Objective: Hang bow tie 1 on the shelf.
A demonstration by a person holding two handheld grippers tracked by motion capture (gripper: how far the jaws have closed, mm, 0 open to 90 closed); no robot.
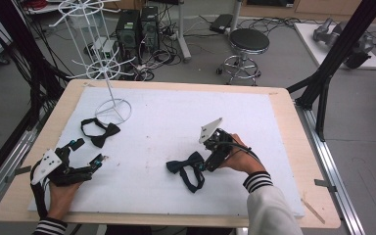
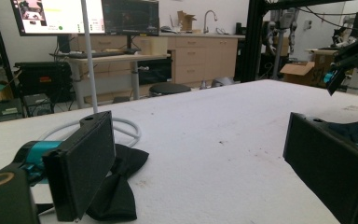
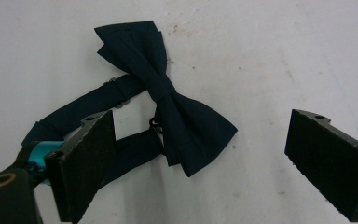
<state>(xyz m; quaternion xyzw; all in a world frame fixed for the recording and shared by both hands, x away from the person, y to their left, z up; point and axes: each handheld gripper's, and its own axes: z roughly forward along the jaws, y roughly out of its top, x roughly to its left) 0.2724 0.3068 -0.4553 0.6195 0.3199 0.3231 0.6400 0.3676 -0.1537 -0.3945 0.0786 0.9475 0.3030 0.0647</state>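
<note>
Navy bow tie (image 3: 168, 98) lay flat on white foam board (image 1: 176, 122), in front of wire stand (image 1: 108, 63), strap looped beside it. Your right gripper (image 1: 210, 164) hung just over tie, jaws spread wide, holding nothing. Best grab judged at centre knot: lower squarely, straddle knot, avoid catching strap alone. Your left gripper (image 1: 90, 154) sat spread, idle, by second bow tie (image 1: 100, 131) nearer stand.

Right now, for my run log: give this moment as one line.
right hand-held gripper: open, above dark navy fabric bow tie | left hand-held gripper: open, near black fabric bow tie | nothing held
</note>
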